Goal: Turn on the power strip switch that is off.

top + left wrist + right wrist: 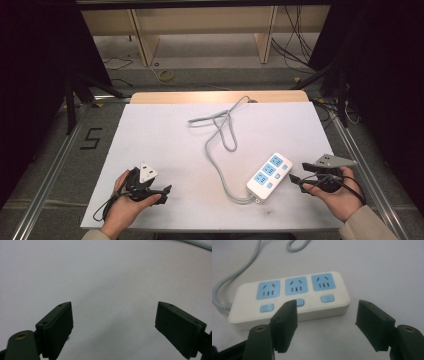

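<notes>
Right tool (325, 323): jaws apart, empty, near power strip (289, 298).
Left tool (113, 327): agape, empty.
Grip: we'd pinch strip's rigid, smooth sides; cord's floppy.

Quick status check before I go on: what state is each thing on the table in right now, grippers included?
Power strip: flat on the white table, all three sockets empty, nothing plugged in.
Grey cable: loose, looped, attached to the strip's end, trailing off the far edge.
Left gripper: open, empty, over bare table.
Right gripper: open, empty, beside the strip, not touching.
</notes>
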A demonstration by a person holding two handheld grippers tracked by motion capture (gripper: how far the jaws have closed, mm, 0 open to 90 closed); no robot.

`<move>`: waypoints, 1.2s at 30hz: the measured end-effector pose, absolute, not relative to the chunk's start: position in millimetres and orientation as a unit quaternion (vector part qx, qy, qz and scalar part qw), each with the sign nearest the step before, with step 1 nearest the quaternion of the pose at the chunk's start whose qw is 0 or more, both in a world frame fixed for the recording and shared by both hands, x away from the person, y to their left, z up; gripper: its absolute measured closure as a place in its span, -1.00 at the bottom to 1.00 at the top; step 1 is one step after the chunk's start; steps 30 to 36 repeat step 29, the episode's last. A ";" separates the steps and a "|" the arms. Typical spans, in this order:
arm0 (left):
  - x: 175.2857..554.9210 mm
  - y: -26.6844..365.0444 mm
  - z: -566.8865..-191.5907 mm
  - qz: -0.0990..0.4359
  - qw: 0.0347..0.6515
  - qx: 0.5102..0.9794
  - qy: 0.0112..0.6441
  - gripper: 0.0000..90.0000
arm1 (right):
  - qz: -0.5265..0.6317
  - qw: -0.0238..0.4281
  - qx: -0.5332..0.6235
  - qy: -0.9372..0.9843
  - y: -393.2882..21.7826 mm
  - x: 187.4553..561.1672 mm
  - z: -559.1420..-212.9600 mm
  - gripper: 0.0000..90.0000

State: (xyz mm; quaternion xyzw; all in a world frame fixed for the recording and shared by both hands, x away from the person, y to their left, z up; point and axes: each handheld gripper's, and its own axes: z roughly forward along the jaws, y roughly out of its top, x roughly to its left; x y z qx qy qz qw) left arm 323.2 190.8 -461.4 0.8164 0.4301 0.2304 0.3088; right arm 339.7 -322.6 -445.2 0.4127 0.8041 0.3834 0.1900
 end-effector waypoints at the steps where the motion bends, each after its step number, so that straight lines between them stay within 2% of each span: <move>1: 323.0 190.8 -461.3 0.230 0.307 0.818 0.429 -0.68 | 0.384 0.191 0.411 0.804 -323.0 339.1 -445.5 -0.28; 36: 321.2 188.1 -460.7 0.224 0.310 0.820 0.426 -0.68 | 0.393 0.198 0.414 0.797 -325.5 334.4 -450.1 -0.34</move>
